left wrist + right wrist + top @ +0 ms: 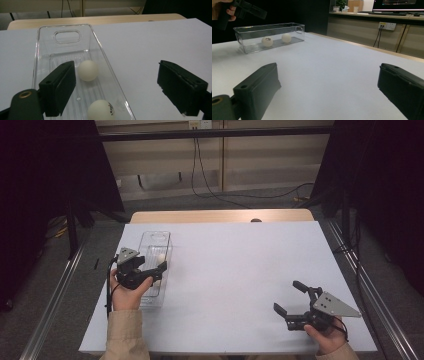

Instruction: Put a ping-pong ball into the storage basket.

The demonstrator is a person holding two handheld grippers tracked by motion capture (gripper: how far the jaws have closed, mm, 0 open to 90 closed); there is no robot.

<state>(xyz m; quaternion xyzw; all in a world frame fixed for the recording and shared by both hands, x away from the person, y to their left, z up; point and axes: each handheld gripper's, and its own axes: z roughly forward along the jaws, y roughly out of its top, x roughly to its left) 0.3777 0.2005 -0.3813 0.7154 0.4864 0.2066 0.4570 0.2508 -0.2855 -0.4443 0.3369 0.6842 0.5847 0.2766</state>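
Black jaws of left gripper (117,87) nearest lens, spread wide, nothing between pads, nothing touched. One jaw hangs inside clear plastic bin (42,37), other outside over white table cover (155,37). Lower ping-pong ball (100,110) with printed mark just below jaws; plain ball (87,70) beside inner jaw, further along. Bin long axis runs straight away from gripper, handle cutout at far end. Right gripper (296,301) well apart, jaws wide, empty.

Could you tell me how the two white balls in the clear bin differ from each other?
The near ball carries dark printed marks; the far ball looks plain. The near ball lies closer to the left gripper, the far ball nearer the clear bin's handle cutout. Both are white, round and rest on the bin's ribbed floor.
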